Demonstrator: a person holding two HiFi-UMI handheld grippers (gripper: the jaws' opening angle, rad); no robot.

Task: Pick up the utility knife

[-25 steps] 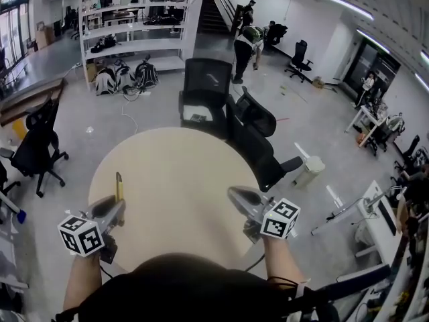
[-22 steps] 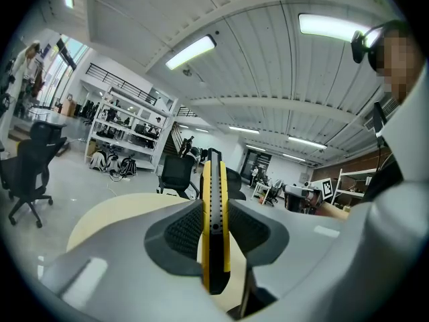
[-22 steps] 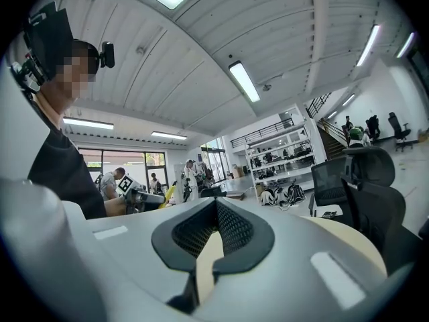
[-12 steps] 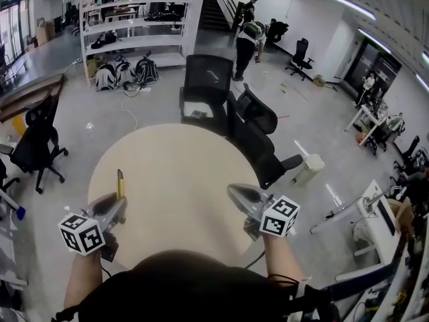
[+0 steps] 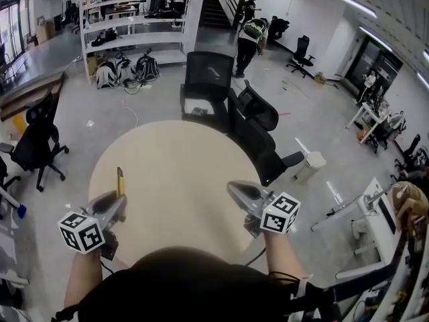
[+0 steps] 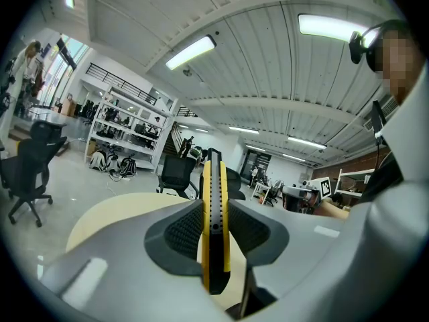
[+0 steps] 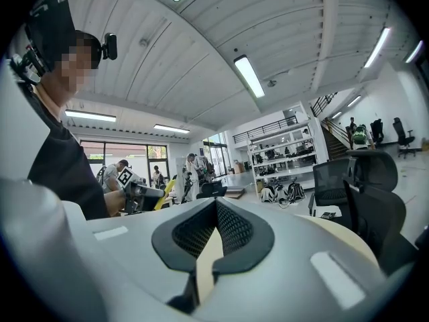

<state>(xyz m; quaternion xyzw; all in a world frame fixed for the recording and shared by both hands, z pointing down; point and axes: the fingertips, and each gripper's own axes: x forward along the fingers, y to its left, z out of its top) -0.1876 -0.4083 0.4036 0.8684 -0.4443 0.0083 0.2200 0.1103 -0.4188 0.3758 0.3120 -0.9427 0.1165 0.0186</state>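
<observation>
The utility knife (image 5: 120, 184) is yellow with a black and grey spine. It stands out past the fingertips of my left gripper (image 5: 116, 208), which is shut on its handle just above the left part of the round beige table (image 5: 175, 170). In the left gripper view the knife (image 6: 214, 227) is clamped upright between the two dark pads, tip pointing away. My right gripper (image 5: 235, 193) hovers over the table's right front; its jaws meet with nothing between them. The right gripper view shows its jaws (image 7: 216, 206) closed, with the knife (image 7: 166, 190) far to the left.
Two black office chairs (image 5: 209, 86) (image 5: 258, 134) stand against the table's far edge, and another chair (image 5: 37, 143) is on the floor to the left. A white bin (image 5: 310, 168) is on the right. White shelves (image 5: 134, 25) and several people are further back.
</observation>
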